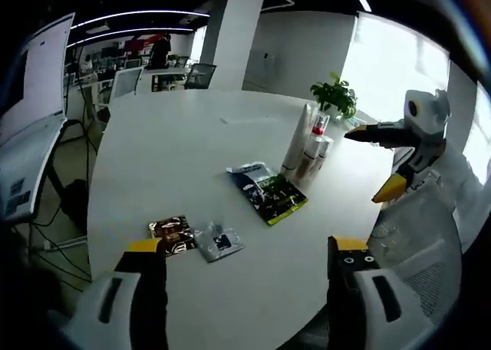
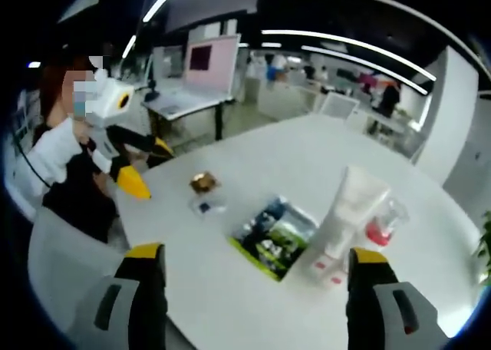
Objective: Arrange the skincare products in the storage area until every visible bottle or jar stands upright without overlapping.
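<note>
white tube [image 2: 349,204] upright among small bottles [image 1: 316,146] near the round white table's [image 1: 192,150] far edge, green sachet [image 1: 268,193] flat just beside them, brown packet [image 1: 170,229] and clear packet [image 1: 218,241] nearer, left gripper [image 1: 249,269] jaws wide, empty, right gripper [image 2: 257,277] jaws wide, empty

table [image 1: 192,158]: tubes+bottle cluster [image 1: 309,144] far edge | sachet pack [image 1: 267,193] mid, before cluster | 2 small packets [image 1: 193,237] nearest left gripper
</note>
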